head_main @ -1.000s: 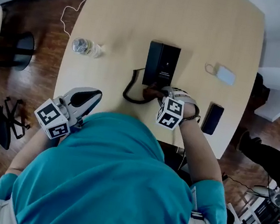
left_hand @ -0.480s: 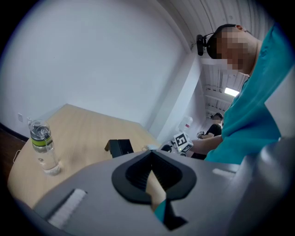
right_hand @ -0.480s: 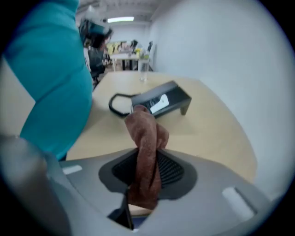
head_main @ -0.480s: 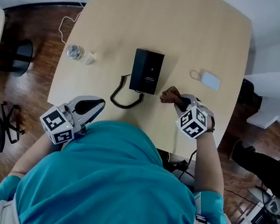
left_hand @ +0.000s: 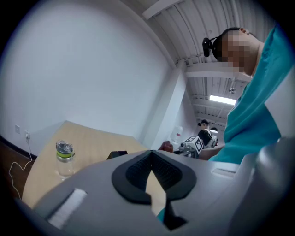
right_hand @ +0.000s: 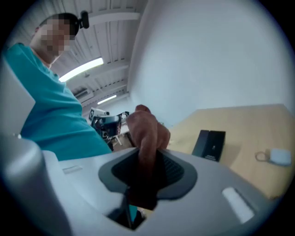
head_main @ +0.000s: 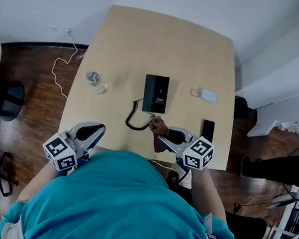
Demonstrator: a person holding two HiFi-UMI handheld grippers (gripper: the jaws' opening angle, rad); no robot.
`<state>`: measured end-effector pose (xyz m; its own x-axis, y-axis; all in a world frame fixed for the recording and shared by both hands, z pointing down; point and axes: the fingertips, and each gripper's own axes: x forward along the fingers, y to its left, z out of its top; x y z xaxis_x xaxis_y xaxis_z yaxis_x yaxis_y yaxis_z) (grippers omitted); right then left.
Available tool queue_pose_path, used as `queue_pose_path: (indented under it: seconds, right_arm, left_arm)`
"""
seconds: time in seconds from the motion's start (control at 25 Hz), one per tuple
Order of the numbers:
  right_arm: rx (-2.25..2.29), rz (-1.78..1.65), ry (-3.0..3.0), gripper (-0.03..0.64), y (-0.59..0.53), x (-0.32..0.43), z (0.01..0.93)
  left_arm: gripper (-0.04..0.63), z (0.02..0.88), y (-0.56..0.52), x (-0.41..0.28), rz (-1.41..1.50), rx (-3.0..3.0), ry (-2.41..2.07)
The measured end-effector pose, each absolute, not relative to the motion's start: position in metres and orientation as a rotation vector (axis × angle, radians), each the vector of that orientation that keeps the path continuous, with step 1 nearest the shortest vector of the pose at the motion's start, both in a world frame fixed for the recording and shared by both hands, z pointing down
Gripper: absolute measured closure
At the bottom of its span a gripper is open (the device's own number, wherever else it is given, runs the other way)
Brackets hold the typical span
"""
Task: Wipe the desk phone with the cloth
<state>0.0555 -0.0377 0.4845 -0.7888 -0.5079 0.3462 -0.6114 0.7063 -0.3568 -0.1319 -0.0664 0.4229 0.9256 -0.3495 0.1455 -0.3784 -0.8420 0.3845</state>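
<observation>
Holding the brown cloth (right_hand: 147, 131) pinched tight in the right gripper (head_main: 163, 137) jaws, I see it bunched up above the pads. It sits just short of the near end of the desk phone (head_main: 155, 94), beside the coiled cord (head_main: 134, 120); I can't tell if it touches the table (head_main: 129, 39). Left gripper (head_main: 97, 130) hangs over the table's near edge, jaws closed tip to tip with nothing between them. Water bottle (head_main: 94, 81) stands left of the phone; white device (head_main: 208, 95) and black mobile (head_main: 207, 129) lie to its right.

R tool (head_main: 163, 138) w/ cloth (head_main: 158, 126) swung off phone (head_main: 155, 94) to its right, now back by its near end.
</observation>
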Motion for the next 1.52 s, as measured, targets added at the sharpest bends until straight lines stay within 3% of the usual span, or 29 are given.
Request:
queue_pose_path:
  seconds: [0.28,0.6,0.96,1.2,1.52]
  right_arm:
    - [1.101,0.729,-2.704,0.508,0.050,-0.016,0.456]
    - [1.207,0.652,-2.736,0.508,0.146,-0.001,0.424]
    - [1.105,0.678,-2.803,0.508,0.283,0.009,0.441]
    - [1.175,0.853,-2.847,0.508,0.340,0.006,0.448]
    - [1.255,0.720,-2.876,0.513,0.335,-0.041,0.423]
  left_arm:
    - [0.591,0.416,-0.009,-0.213,0.089,2.668,-0.403]
    - [0.591,0.372,0.077,-0.195,-0.019,2.769,-0.331]
    - [0.591,0.402,0.245,-0.132,0.115,2.686,-0.269]
    - [0.591,0.380,0.285,-0.150,0.082,2.746,-0.372]
    - [0.591,0.376,0.295,-0.198,0.033,2.786,-0.371]
